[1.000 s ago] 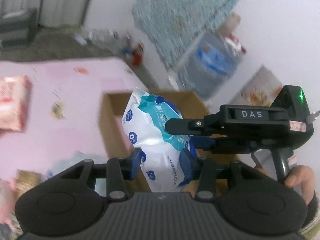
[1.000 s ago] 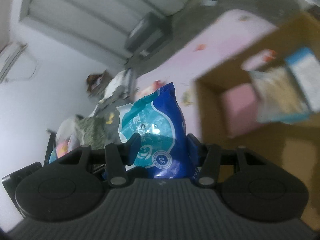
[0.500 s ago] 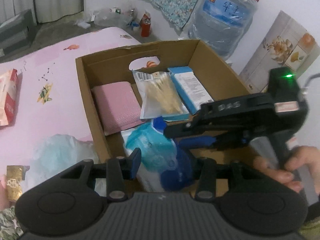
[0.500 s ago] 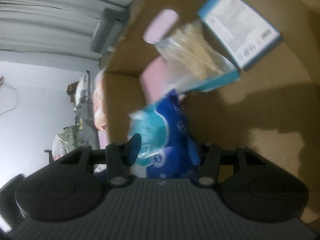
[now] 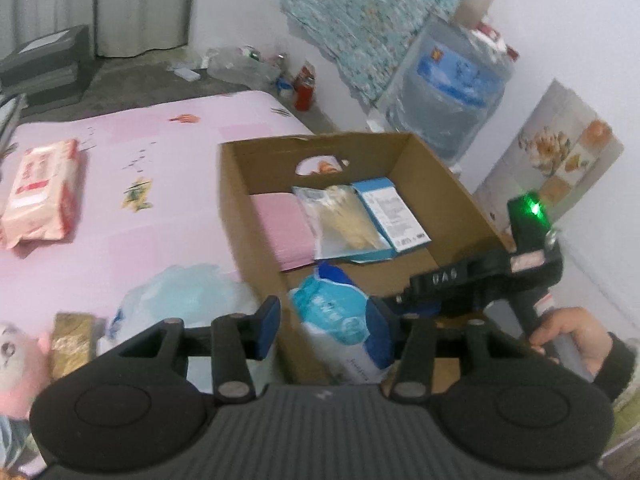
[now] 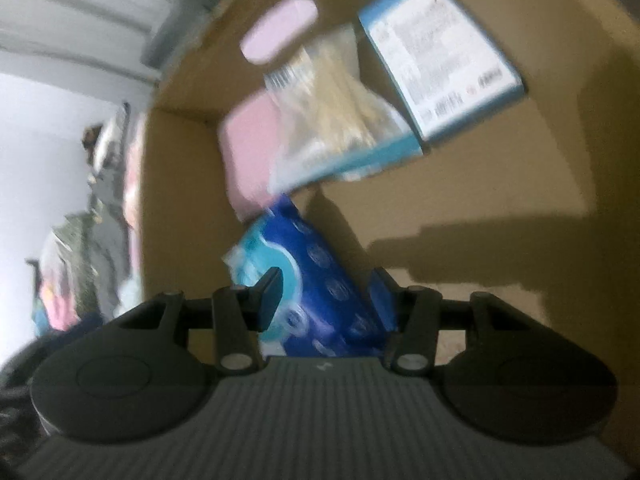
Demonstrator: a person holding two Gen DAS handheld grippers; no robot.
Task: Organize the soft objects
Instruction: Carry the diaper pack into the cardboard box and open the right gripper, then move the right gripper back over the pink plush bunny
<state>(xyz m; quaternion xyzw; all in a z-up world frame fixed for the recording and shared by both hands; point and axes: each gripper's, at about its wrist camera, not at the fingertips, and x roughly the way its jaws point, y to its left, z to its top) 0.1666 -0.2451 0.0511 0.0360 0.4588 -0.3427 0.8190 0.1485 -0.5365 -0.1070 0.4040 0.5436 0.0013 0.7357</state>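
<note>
Pack [image 6: 320, 296] of tissues, soft blue-white plastic, sits low in brown cardboard box [image 5: 448, 184], near corner. Right gripper [image 6: 328, 296] pinches it, jaws approx half wide. Left gripper [image 5: 324, 320] opening, left pad clear. Prob light, squashy, slippery; grab mid-body, not loose film end.
</note>
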